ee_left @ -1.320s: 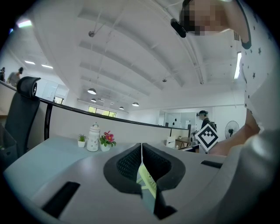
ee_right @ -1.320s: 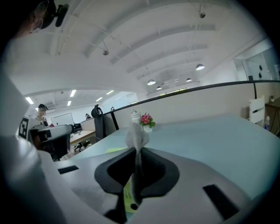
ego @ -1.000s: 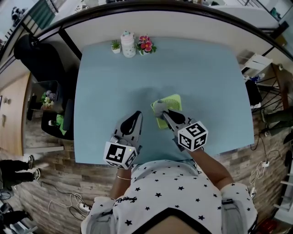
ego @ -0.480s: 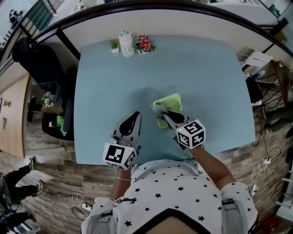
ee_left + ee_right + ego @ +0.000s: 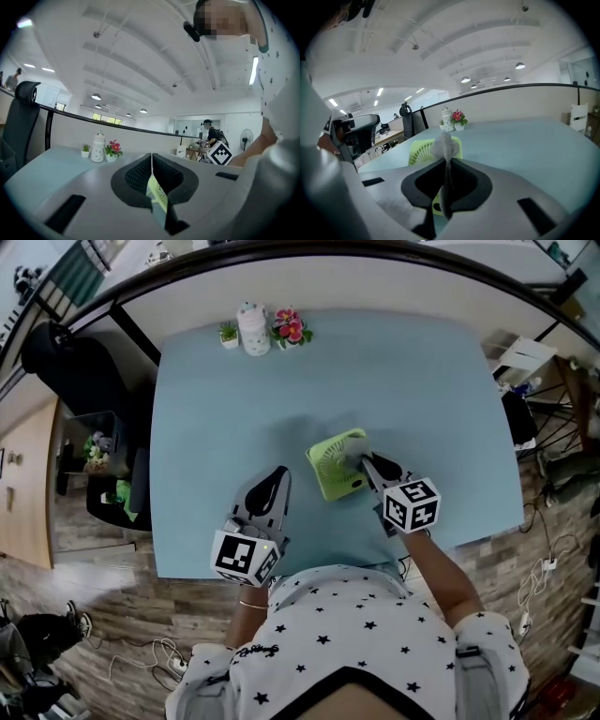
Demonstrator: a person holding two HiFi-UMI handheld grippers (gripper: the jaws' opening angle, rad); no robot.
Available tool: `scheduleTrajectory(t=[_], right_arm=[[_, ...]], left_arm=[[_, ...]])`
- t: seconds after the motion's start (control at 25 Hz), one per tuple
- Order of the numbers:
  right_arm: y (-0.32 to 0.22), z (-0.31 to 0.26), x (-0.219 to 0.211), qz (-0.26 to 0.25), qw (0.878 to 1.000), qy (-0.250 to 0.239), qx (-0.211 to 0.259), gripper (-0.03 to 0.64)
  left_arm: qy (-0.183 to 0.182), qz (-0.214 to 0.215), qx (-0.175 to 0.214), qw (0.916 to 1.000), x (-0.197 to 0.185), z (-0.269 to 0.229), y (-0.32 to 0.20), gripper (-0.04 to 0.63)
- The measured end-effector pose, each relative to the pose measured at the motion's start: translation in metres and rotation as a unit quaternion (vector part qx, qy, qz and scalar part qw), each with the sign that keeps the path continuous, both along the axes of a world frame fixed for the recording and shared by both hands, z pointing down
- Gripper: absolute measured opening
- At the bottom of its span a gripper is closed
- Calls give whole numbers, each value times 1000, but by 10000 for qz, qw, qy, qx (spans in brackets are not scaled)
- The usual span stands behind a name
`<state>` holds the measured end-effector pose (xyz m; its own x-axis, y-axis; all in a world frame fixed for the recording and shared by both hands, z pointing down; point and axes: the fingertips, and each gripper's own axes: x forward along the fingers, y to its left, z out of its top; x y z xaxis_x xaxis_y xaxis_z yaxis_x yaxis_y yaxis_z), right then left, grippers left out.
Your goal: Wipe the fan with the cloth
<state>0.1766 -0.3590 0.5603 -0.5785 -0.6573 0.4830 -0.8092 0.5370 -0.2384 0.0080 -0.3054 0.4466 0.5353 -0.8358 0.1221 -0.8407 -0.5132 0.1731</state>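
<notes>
Grip state, right gripper (image 5: 364, 462): jaws clenched on a grey cloth (image 5: 442, 146). A bunched wad stands above the jaw tips and the rest runs down the seam between the jaws.

Green fan (image 5: 330, 471): square body, round grille facing up, lying on the light-blue desk (image 5: 225, 418). It sits directly ahead of the right gripper and just under its tips. The cloth wad rests on the fan's edge nearest that gripper.

Left gripper (image 5: 279, 476): jaws pressed together, nothing between them. It is low over bare desk, with the fan just to its right and ahead, not touching. A sliver of the fan's green shows past its jaw seam.

Far ahead of both grippers, at the desk's back edge: small potted plant (image 5: 229, 332), white jar (image 5: 252, 329), pink flowers (image 5: 292, 329), side by side.
</notes>
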Motion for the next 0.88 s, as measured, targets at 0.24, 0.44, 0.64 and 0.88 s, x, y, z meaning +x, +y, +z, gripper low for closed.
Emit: scheduleTrajectory(t=[0.24,0.44,0.64,0.88], right_arm=[[-7,8,24,301,9995,103,-74,32],[-7,13,26,335,9993,101,-113,32],[-2,-4,17,264,9996,28,106,32],[23,-26,-29,-340,9985,-346,271,32]], left_arm=[[-13,-34,8,10000,0,-1,0,32],[-12,-31,1,10000,2,-1,1,32],[-1,-56,4,10000,0,-1,3,32],[19,-53,17,10000,1,-1,3,32]])
